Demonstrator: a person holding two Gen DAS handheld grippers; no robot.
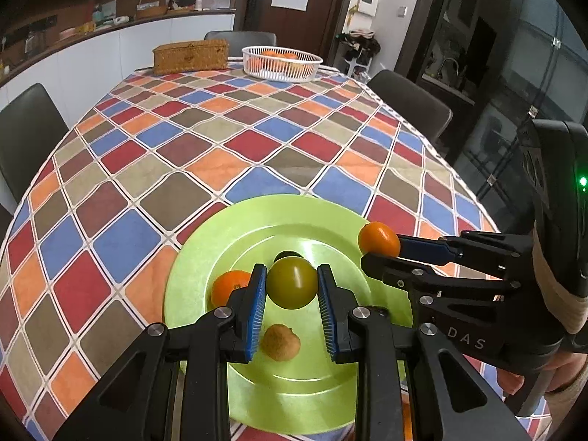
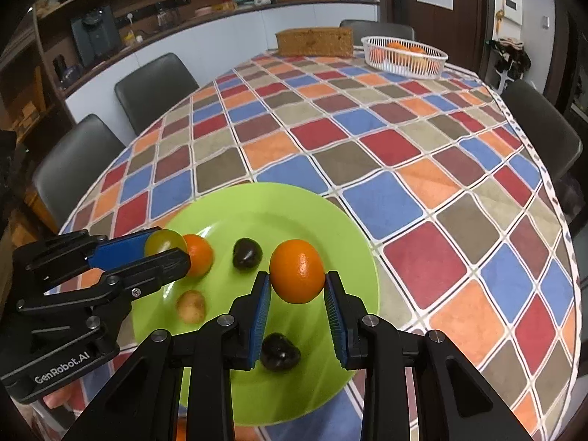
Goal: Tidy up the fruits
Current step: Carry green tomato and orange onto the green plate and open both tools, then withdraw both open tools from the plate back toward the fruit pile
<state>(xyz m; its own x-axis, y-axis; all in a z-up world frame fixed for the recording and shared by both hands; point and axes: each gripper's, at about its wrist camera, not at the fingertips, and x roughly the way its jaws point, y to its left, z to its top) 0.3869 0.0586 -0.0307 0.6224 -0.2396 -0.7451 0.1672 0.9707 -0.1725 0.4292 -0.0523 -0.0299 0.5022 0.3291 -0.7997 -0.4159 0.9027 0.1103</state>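
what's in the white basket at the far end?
Orange fruits show above the rim of the white basket; at least three. Its slatted wall hides anything lower, so the full count is unclear.

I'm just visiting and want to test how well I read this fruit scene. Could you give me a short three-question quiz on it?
1. True or false: the left gripper holds a green fruit.
2. What does the right gripper hold? A) a dark fruit B) an orange C) nothing
3. Fill in: besides the two held fruits, the right wrist view shows ___ fruits lying on the green plate.

Key:
1. True.
2. B, the orange.
3. Four: a second orange, two dark fruits and a brown fruit.
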